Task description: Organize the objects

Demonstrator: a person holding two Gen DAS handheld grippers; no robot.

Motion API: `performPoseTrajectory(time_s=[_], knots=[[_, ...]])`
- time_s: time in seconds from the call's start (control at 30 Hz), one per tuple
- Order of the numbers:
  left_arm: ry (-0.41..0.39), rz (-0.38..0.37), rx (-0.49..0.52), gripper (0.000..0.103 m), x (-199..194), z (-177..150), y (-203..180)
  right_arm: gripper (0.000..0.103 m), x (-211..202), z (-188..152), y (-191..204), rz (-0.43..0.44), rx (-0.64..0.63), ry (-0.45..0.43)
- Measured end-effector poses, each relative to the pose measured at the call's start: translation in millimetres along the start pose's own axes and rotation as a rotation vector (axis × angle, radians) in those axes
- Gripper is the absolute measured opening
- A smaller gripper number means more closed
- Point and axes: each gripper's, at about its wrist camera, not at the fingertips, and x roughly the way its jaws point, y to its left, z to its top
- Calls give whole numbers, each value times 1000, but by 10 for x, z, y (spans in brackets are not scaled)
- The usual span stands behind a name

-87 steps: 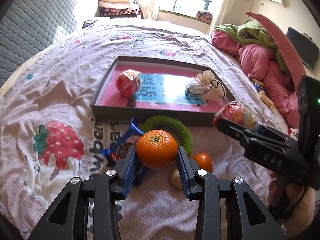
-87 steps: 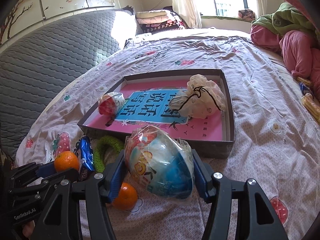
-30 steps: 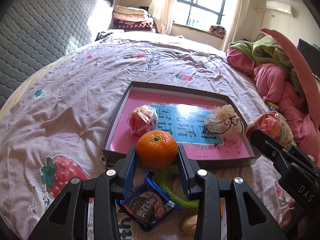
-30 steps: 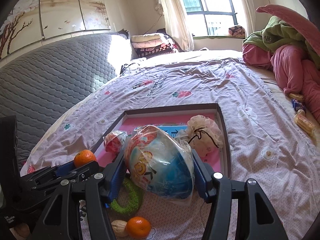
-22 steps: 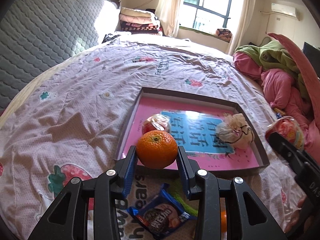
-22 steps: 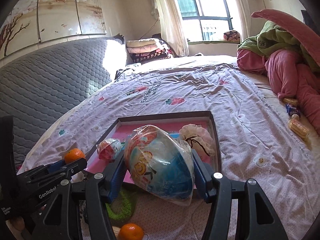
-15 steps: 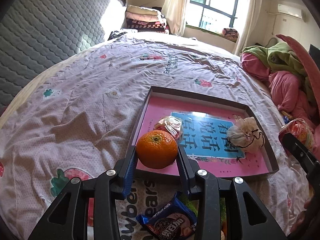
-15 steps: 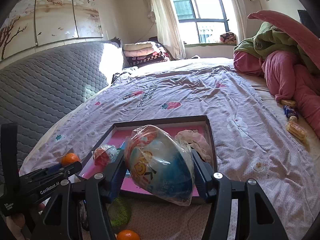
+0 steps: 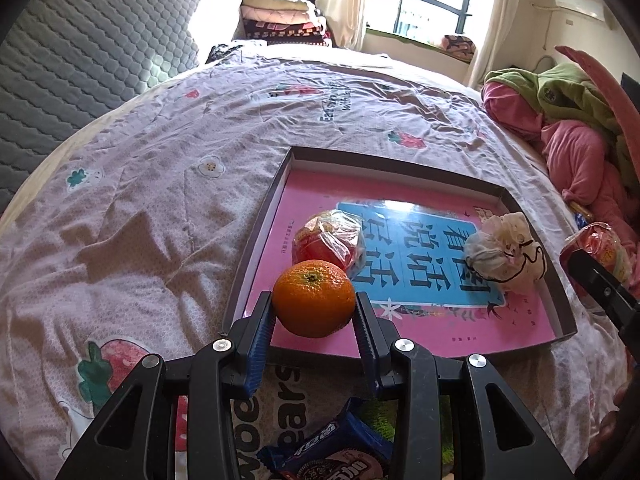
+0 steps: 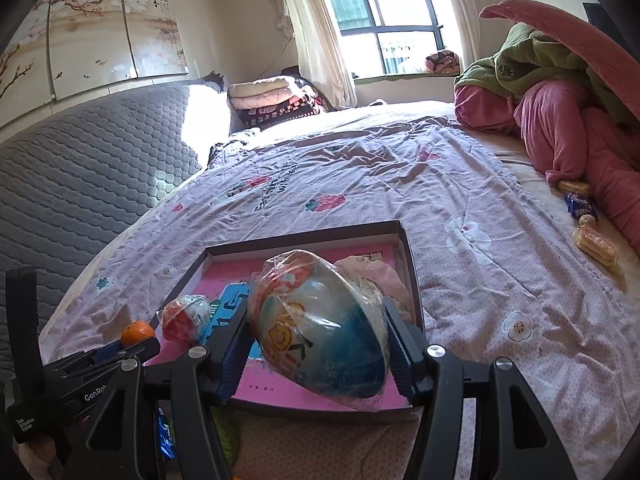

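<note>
The orange point(image 9: 314, 299) sits at the lower centre of the left wrist view, clamped between the blue pads of the left gripper point(image 9: 315, 322), over the near-left corner of the pink-lined tray point(image 9: 256, 240). In the right wrist view, the right gripper point(image 10: 316, 344) is clamped on a large plastic-wrapped toy egg point(image 10: 320, 330) at centre frame, above the tray's near edge. Inside the tray lie a small wrapped egg point(image 9: 330, 238) (just behind the orange) and a pale drawstring pouch point(image 9: 502, 258) at the right. A cookie packet point(image 9: 332, 454) shows at the bottom edge, on the strawberry-print bedspread point(image 9: 140, 184).
</note>
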Motion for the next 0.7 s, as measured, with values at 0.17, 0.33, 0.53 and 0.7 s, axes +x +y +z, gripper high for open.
performPoseTrajectory(time_s=[0.17,0.33,0.53,0.7], knots=[[7,7,6,40,59,4,-40,60,86,-48,-6,-5,-7,22],[11,13,10,40,94,9,-69,60,120,-75,-4,-17,-16,32],[17,12,12,40,134,20,-105,60,179,-107,30,-23,-33,49],[25,13,19,40,166,18,-126,60,219,-120,42,-28,-41,56]])
